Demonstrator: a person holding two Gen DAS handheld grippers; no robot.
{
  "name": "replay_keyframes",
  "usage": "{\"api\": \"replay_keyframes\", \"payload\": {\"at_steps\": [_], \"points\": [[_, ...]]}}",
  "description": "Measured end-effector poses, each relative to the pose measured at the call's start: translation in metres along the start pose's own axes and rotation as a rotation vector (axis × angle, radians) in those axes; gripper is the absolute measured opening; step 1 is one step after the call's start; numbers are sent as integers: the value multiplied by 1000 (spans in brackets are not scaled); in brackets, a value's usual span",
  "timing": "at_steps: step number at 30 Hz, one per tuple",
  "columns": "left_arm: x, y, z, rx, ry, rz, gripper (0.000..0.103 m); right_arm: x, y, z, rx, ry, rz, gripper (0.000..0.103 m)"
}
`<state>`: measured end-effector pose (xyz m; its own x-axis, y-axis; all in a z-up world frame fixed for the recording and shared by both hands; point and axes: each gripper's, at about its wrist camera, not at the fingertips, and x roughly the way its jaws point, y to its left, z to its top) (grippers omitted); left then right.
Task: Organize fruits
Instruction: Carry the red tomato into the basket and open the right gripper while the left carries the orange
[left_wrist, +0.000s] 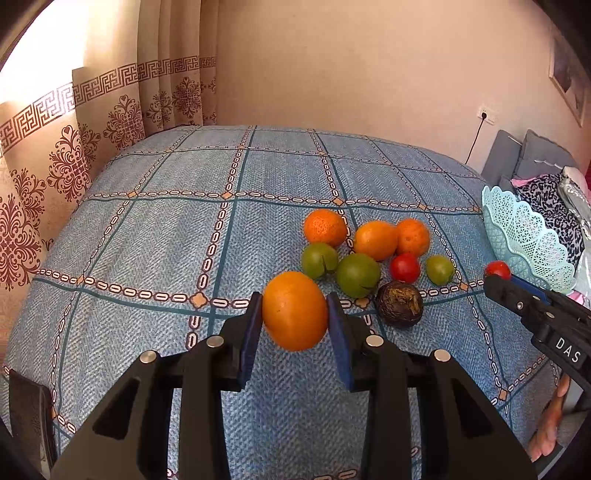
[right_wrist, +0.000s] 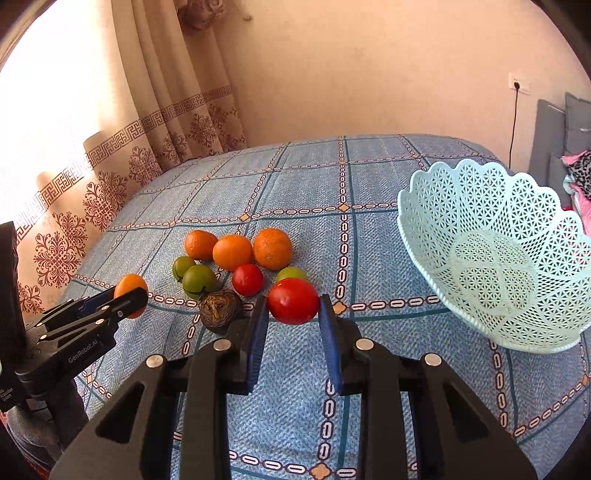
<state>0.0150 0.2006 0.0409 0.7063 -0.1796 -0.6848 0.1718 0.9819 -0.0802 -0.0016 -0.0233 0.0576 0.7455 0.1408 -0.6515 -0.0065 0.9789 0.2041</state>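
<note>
My left gripper (left_wrist: 294, 314) is shut on an orange (left_wrist: 294, 311), held above the blue checked cloth. My right gripper (right_wrist: 293, 312) is shut on a red tomato (right_wrist: 293, 301). From the left wrist view the right gripper (left_wrist: 496, 275) shows at the right edge with the red tomato (left_wrist: 497, 269) at its tip. From the right wrist view the left gripper (right_wrist: 129, 297) and its orange (right_wrist: 130, 286) sit at the left. On the cloth lies a cluster: three oranges (right_wrist: 232, 252), green fruits (right_wrist: 198, 281), a small red tomato (right_wrist: 247, 280) and a dark wrinkled fruit (right_wrist: 220, 310). A pale blue lattice basket (right_wrist: 498, 295) stands empty to the right.
The table (right_wrist: 369, 387) is covered in a blue checked cloth. Patterned curtains (left_wrist: 74, 147) hang at the left. A wall socket with a black cable (right_wrist: 513, 122), grey cushions and clothes lie beyond the basket at the right. A person's hand (left_wrist: 550, 421) holds the right gripper.
</note>
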Motion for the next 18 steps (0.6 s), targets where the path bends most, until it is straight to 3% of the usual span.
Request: {"api": "replay_keyframes", "payload": {"at_steps": [9,18], "points": [[-37,-27,14,37,-58,-40,36,-38,-28,6,52,-92,-12,28],[-52,-74,28,97,-86,-97,36,-63,-74,7,129,-155,-88,28]]}}
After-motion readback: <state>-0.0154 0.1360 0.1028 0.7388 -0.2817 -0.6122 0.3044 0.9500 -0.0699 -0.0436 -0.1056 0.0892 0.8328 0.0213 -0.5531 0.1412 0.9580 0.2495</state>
